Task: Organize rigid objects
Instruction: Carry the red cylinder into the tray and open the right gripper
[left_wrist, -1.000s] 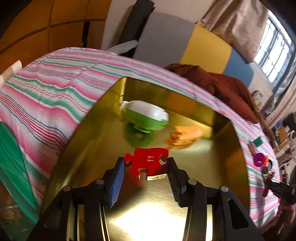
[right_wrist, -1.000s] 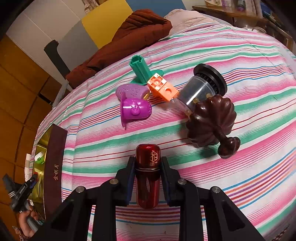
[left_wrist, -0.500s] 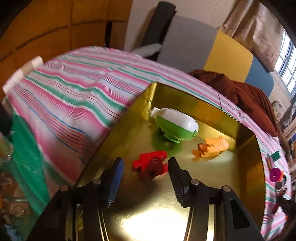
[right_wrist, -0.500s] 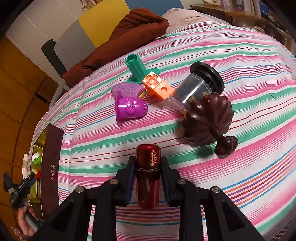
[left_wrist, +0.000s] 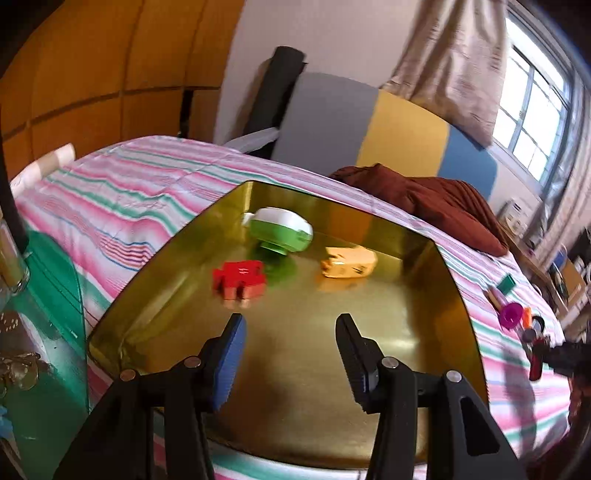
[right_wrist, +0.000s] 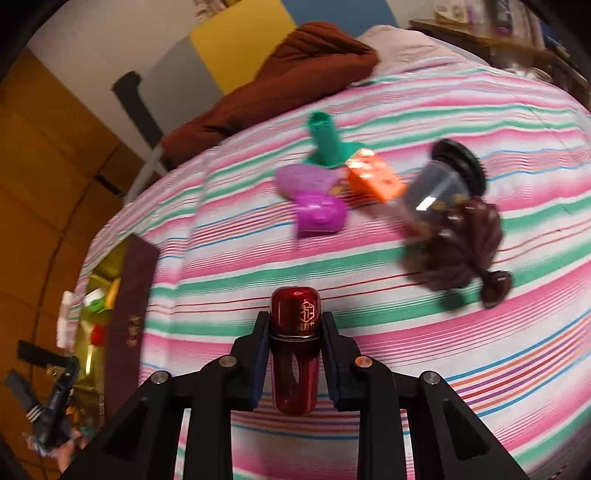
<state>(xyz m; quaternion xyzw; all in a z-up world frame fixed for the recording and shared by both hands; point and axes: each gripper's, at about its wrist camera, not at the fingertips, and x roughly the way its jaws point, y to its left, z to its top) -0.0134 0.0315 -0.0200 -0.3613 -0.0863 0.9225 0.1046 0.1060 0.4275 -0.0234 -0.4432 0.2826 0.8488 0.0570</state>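
In the left wrist view a gold tray (left_wrist: 454, 280) lies on the striped bed. In it are a red puzzle piece (left_wrist: 240, 282), a green and white dish (left_wrist: 280, 229) and an orange piece (left_wrist: 349, 262). My left gripper (left_wrist: 290, 332) is open and empty, above the tray's near part, behind the puzzle piece. My right gripper (right_wrist: 295, 325) is shut on a dark red capsule-shaped bottle (right_wrist: 294, 347), held above the striped cover. The tray also shows at the left of the right wrist view (right_wrist: 86, 354).
On the bed ahead of the right gripper lie a purple cup (right_wrist: 320, 218), a green peg (right_wrist: 327, 142), an orange block (right_wrist: 375, 177), a clear jar with a black lid (right_wrist: 439, 184) and a dark brown carved piece (right_wrist: 461, 251). A brown blanket (left_wrist: 436, 201) lies beyond the tray.
My left gripper let go of the red puzzle piece, which now lies in the tray, and drew back and up. My right gripper still holds the bottle and has shifted.
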